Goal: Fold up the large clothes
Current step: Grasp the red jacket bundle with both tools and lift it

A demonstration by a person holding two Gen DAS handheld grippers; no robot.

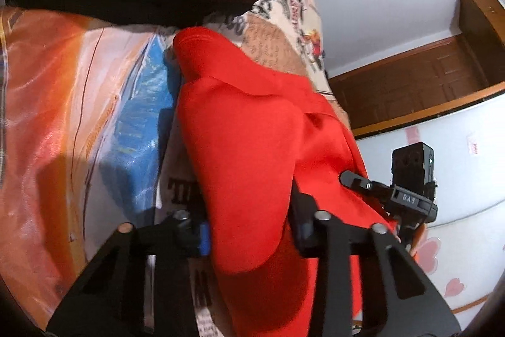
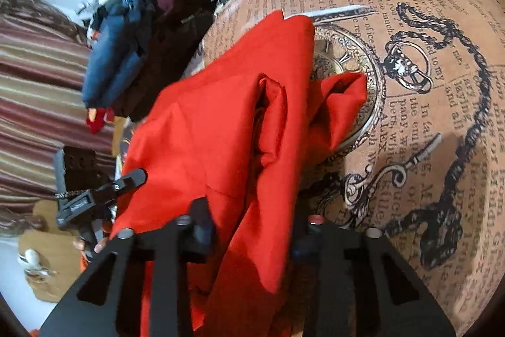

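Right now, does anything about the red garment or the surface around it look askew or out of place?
The red garment is bunched and creased, not flat, lifted off the newspaper-print cover between the left gripper and right gripper. A pile of dark clothes sits heaped beside it. Nothing looks damaged.

A plain red garment (image 2: 221, 122) lies on a tan newspaper-print cover (image 2: 426, 103), beside denim-blue and maroon clothes (image 2: 139, 52).
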